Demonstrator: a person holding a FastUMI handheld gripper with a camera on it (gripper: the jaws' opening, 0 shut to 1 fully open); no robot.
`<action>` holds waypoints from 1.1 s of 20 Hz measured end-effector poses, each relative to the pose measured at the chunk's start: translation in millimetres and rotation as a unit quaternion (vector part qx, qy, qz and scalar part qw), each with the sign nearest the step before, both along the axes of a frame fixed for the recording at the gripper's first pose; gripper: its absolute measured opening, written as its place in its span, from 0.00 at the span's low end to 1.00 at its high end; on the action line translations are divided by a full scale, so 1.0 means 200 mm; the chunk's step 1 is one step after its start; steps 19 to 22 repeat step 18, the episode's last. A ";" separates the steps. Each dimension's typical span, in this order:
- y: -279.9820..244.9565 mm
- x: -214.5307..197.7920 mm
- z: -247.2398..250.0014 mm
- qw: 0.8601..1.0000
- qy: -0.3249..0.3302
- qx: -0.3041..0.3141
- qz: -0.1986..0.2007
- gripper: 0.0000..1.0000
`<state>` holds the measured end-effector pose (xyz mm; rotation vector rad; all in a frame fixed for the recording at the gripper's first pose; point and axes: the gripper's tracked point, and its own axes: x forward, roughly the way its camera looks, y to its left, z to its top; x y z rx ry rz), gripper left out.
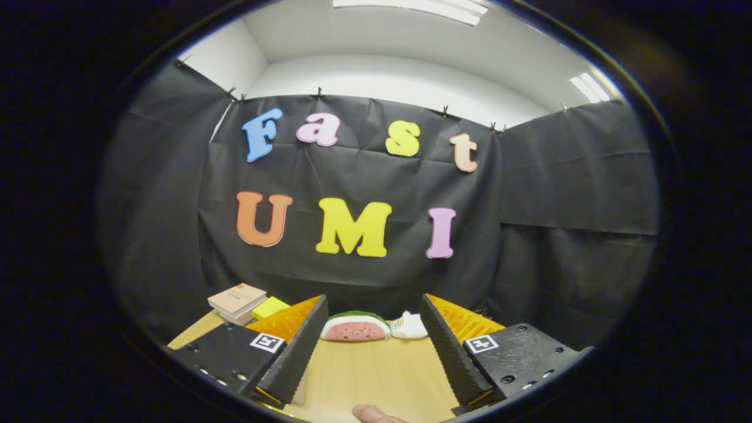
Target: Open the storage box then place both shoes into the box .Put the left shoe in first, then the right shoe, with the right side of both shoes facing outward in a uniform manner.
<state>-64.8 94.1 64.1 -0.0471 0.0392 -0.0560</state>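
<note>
— Gripper view: what are the fingers doing?
— The gripper [373, 346] has its two fingers spread apart over the wooden table [376, 376], nothing between them.
— Beyond them?
— One watermelon-slice toy [355, 326], one white plush [409, 326]. Left: one stack of books [237, 301], one yellow block [269, 306]. One fingertip [370, 414] near the camera.
— Box, shoes?
— Cannot tell where.

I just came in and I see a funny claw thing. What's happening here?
A person is holding a grabbing tool over a wooden table. Its two fingers are spread apart and hold nothing. A fingertip pokes in at the bottom between them. Beyond the fingers, by the black cloth wall, sit a toy watermelon slice and a small white toy. A stack of books and a yellow block lie off to the left. No shoe work has started yet.
</note>
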 end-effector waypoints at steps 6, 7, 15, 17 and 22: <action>-0.11 0.05 -0.05 1.000 0.000 -0.020 0.006 0.96; -0.11 0.05 -0.06 1.000 0.004 -0.019 0.009 0.96; -0.14 0.11 -0.04 1.000 0.010 -0.009 0.025 0.96; -0.16 0.12 -0.05 1.000 0.011 -0.010 0.023 0.96; -0.17 0.12 -0.04 1.000 0.010 -0.008 0.022 0.96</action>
